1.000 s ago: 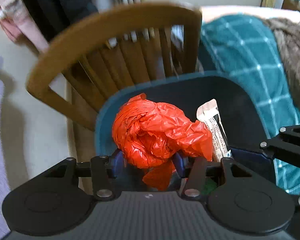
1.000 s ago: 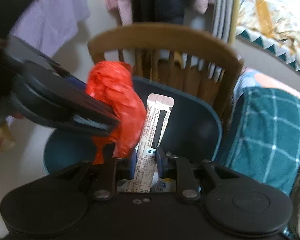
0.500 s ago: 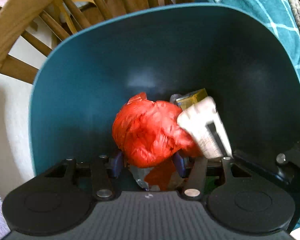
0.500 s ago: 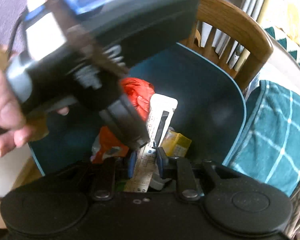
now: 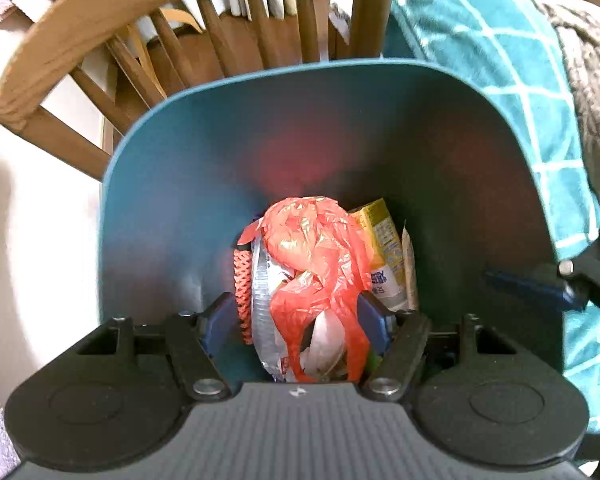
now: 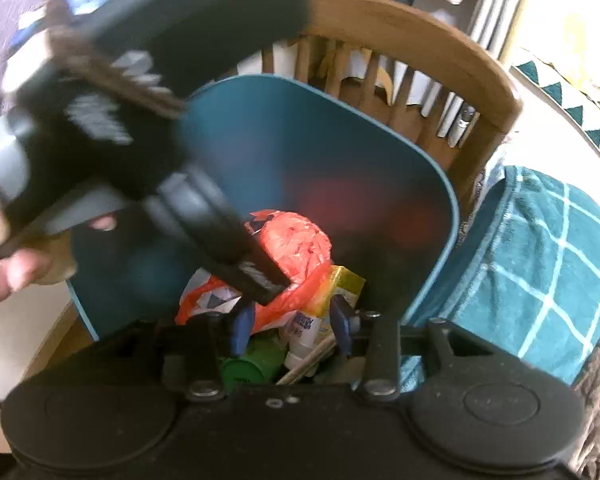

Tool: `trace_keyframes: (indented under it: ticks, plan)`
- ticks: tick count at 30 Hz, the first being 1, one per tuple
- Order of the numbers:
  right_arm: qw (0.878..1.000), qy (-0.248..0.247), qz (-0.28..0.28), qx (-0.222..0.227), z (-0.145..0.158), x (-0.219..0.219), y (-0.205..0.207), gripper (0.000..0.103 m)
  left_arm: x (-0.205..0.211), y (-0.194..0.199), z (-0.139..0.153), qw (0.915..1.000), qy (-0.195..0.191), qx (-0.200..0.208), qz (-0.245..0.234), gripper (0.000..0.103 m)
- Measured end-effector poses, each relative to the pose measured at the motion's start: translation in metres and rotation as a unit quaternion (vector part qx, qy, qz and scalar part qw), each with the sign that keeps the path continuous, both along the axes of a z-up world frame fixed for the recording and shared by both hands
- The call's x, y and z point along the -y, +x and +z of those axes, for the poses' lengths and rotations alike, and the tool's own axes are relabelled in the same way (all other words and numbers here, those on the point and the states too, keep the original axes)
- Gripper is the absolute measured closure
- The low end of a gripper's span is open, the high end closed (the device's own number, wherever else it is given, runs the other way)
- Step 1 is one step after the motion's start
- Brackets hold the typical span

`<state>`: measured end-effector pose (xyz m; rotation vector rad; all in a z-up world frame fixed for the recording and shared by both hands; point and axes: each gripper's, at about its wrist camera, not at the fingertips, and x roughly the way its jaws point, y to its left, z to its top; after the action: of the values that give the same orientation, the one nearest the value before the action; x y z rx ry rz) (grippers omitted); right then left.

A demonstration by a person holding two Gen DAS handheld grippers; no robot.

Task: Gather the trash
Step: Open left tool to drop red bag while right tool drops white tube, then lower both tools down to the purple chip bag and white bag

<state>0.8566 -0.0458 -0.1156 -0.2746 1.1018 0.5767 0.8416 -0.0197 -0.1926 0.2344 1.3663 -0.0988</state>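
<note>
While both grippers' fingers have just been opening, the red bag [image 5: 316,264] lies loose between the left fingers [image 5: 370,320] in the bin [image 5: 480,160].

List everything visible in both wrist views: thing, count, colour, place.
bin: 1, teal, in front of the chair
red plastic bag: 1, crumpled, in the bin, between the left tongs' jaws
silver wrapper: 1, under the bag
yellow carton: 1, in the bin, right of the bag
white sachet: 1, on edge beside the carton
green can: 1, low in the bin
chair: 1, wooden, behind the bin
checked blanket: 1, teal and white, right of the bin
left tongs: jaws just opening, astride the bag
right tongs: jaws just opening, nothing gripped
hand: 1, holding the left tongs
</note>
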Motion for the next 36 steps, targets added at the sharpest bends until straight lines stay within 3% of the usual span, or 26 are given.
trace_keyframes:
  ticks: [13, 21, 28, 36]
  plan:
    - [0.995, 0.044, -0.089, 0.033, 0.052, 0.023, -0.033, 0.051, -0.029, -0.065, 0.088, 0.9941, -0.037, 0.101, -0.013, 0.037]
    - [0.984, 0.075, -0.151, 0.059, 0.088, 0.028, -0.086, 0.043, -0.062, -0.134, 0.13, 0.9847, -0.071, 0.156, -0.032, 0.037]
    - [0.974, 0.096, -0.192, 0.079, 0.103, 0.006, -0.149, 0.033, -0.095, -0.199, 0.141, 0.9781, -0.085, 0.182, -0.052, 0.031]
    - [0.966, 0.125, -0.216, 0.065, 0.093, -0.026, -0.209, 0.018, -0.128, -0.264, 0.131, 0.9764, -0.09, 0.19, -0.047, 0.025]
